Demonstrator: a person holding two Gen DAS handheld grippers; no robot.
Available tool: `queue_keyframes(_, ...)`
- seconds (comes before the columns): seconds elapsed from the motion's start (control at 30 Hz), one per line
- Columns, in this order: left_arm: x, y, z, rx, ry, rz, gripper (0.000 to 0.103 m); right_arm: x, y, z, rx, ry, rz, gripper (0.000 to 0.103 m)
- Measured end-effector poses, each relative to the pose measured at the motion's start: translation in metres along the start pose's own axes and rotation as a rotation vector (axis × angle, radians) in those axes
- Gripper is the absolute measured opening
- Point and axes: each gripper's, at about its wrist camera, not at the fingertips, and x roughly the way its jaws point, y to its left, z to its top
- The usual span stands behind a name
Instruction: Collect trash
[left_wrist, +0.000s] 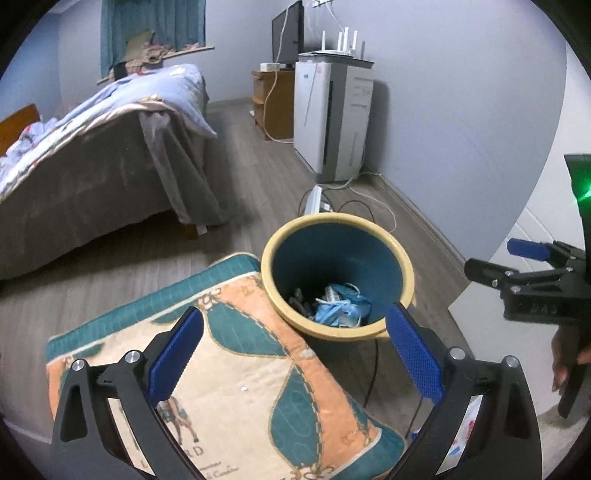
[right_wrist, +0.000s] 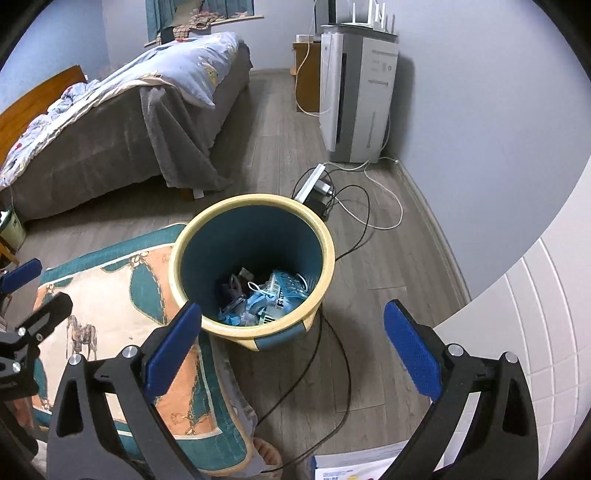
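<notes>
Teal bin (right_wrist: 255, 236) with cream rim, blue trash (right_wrist: 266, 299) inside, both grippers wide open, empty

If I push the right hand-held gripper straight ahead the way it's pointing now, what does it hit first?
Most likely the waste bin: the open right hand-held gripper aims at its near yellow rim, with nothing between the fingers. Depth is unclear, so it might strike the bin's front wall or the black cable on the floor instead.

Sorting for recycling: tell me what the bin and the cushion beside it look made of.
Bin: likely moulded plastic, smooth and slightly glossy, with a cream rolled rim and teal walls. Cushion: fabric, matte and quilted, with visible stitch lines, a printed horse and a soft sagging edge.
</notes>
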Motion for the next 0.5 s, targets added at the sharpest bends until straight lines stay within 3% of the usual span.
queue_keyframes(0.5,0.0052,0.0078,-0.0008,0.002,0.021,0.026,0.098,-0.0026,0.0063,0.0001,-0.013,-0.011,-0.013,0.097)
